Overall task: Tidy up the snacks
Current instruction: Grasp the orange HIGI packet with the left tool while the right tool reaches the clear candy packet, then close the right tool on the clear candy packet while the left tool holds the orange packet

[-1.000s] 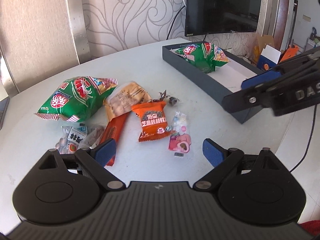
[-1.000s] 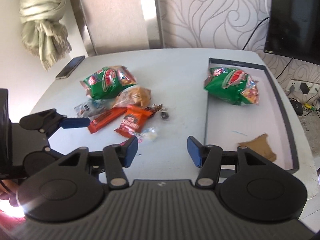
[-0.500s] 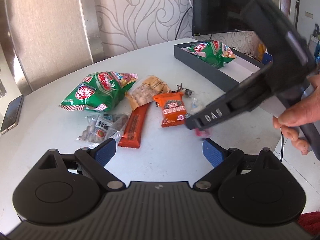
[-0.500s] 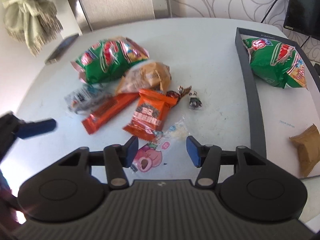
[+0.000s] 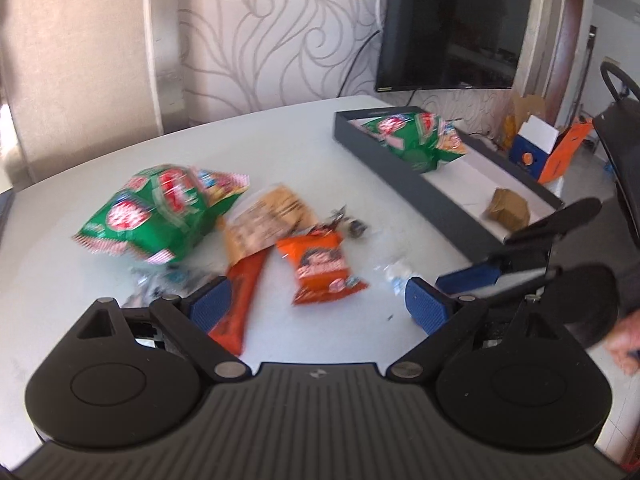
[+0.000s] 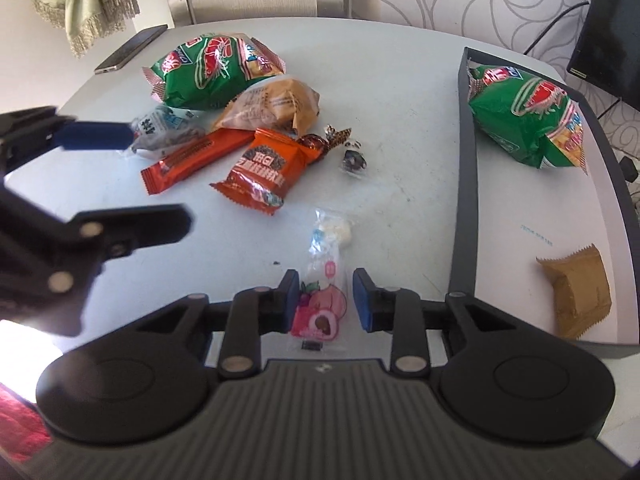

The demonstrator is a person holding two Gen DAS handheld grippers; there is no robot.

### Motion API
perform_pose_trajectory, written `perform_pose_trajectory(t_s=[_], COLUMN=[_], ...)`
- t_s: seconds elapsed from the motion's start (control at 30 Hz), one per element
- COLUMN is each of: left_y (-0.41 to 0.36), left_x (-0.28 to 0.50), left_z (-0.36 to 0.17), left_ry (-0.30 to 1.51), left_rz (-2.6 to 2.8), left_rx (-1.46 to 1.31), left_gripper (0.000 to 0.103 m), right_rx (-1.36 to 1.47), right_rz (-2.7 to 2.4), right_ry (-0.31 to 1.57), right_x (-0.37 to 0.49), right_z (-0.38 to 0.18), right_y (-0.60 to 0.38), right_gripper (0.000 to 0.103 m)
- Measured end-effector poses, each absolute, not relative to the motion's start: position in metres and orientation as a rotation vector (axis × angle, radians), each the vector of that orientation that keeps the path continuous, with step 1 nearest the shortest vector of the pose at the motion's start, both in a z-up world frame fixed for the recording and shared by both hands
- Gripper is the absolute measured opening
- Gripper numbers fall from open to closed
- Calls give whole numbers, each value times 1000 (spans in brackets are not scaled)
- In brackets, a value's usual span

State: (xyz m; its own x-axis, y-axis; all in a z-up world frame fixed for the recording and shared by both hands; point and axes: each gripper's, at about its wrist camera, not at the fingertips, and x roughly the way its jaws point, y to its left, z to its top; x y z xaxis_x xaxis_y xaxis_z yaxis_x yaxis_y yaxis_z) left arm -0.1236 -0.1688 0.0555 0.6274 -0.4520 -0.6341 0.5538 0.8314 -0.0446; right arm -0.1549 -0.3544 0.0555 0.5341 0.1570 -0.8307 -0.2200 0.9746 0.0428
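Note:
Loose snacks lie on the white table: a green chip bag [image 6: 216,70], a tan packet [image 6: 272,106], an orange packet [image 6: 266,170], a red bar [image 6: 192,160] and a pink-and-clear candy packet [image 6: 324,296]. My right gripper [image 6: 326,300] is low over the table, its jaws partly closed on either side of the pink packet with a gap still showing. My left gripper [image 5: 318,306] is open and empty above the red bar [image 5: 238,300] and orange packet [image 5: 322,270]. A dark tray [image 6: 466,184] holds a second green bag [image 6: 528,120] and a brown packet [image 6: 578,290].
A phone [image 6: 130,48] lies at the table's far left edge. Small wrapped candies [image 6: 352,156] sit beside the orange packet. A TV [image 5: 452,24] hangs behind the tray. Cardboard boxes [image 5: 548,148] stand on the floor past the table.
My right gripper has dropped down and forward onto the pink candy packet and narrowed its jaws around it. My left gripper has shifted, still open.

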Motion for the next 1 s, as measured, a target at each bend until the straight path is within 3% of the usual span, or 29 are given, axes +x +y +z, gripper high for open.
perform_pose_trajectory(t_s=[0.2,0.33,0.47,0.6,0.67,0.87,0.93,1.0], left_y=[-199,-207,-205,-199,-193,-185,-184,-183], left_x=[-99,-86,-78,-76,-76,-83,-85,-86], left_z=[36,19,12,12,13,13,13,13], left_ry=[710,743,752,755,762,761,760,761], left_rz=[-589,-577,-566,-551,-548,-539,-541,-544], left_rx=[143,158,140,137,129,155,164,174], left_gripper=[93,68,63,45,43,43,43,43], right_rx=[-75,-72,-64,-42,-44,-78,-113,-102], right_rz=[240,237,241,225,217,217,243,280], right_ry=[957,943,946,969,964,953,951,965], right_x=[-161,-164,-164,-159,-156,-142,-139,-138], right_z=[54,54,54,56,56,53,53,55], right_y=[-358,-358,-360,-361,-360,-354,-351,-350], right_gripper=[32,32,33,39,46,52,50,28])
